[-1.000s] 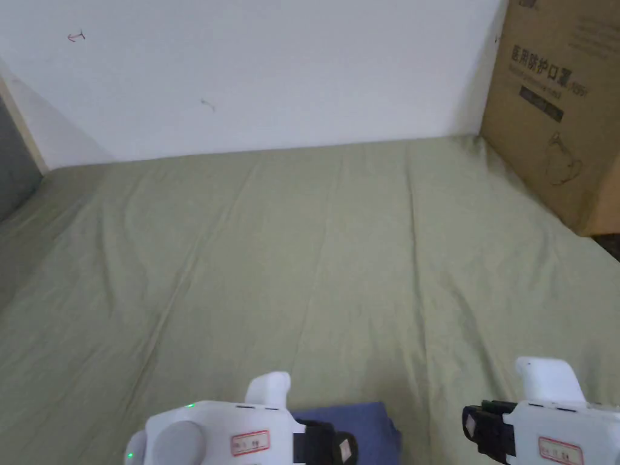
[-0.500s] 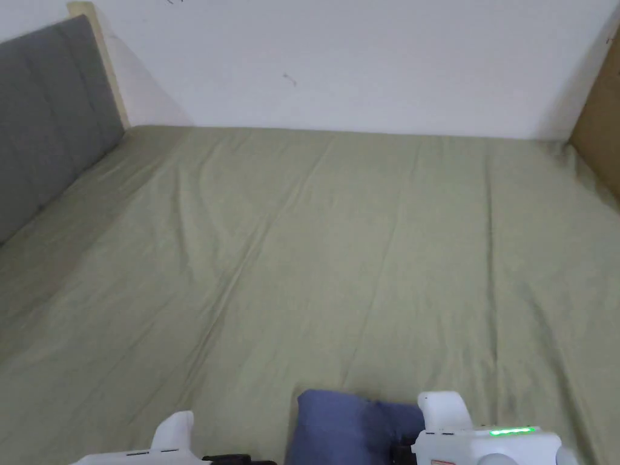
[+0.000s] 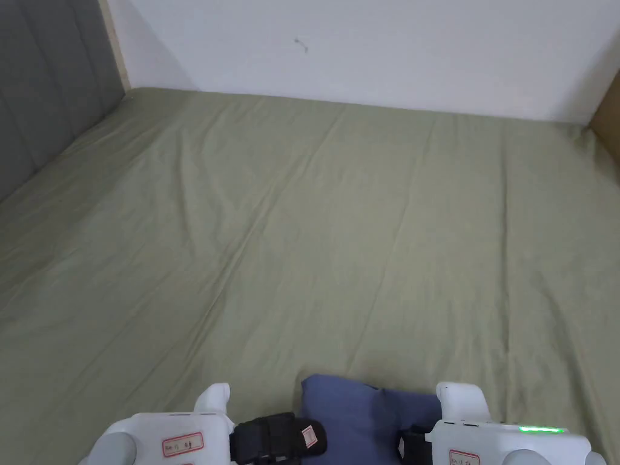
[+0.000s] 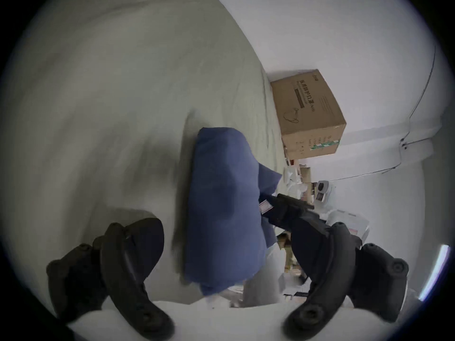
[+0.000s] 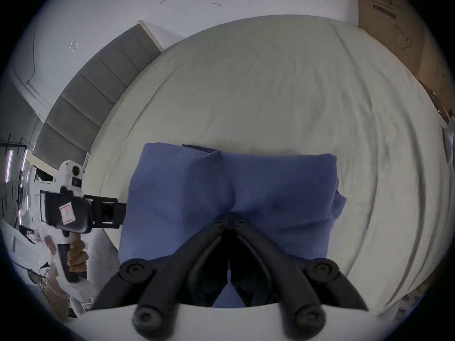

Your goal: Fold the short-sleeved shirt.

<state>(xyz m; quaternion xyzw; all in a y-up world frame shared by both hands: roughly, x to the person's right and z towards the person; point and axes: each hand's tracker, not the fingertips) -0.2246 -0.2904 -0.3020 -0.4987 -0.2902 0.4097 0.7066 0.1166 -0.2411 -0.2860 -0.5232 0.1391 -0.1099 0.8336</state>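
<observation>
Lying crosswise on bed (image 3: 363, 212), folded shirt (image 5: 229, 193), right gripper (image 5: 229, 219) pinching it

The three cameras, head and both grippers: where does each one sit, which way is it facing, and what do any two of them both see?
Head view: sits high, looks down across the green bed sheet toward the wall; both grippers at its bottom edge.
Left gripper view: rides the left gripper, jaws apart, facing sideways along the blue shirt toward a cardboard box.
Right gripper view: rides the right gripper, jaws together at the shirt, facing the headboard; a hand holds the left gripper.
Shared: all see the shirt; each gripper view sees the other gripper.
</observation>
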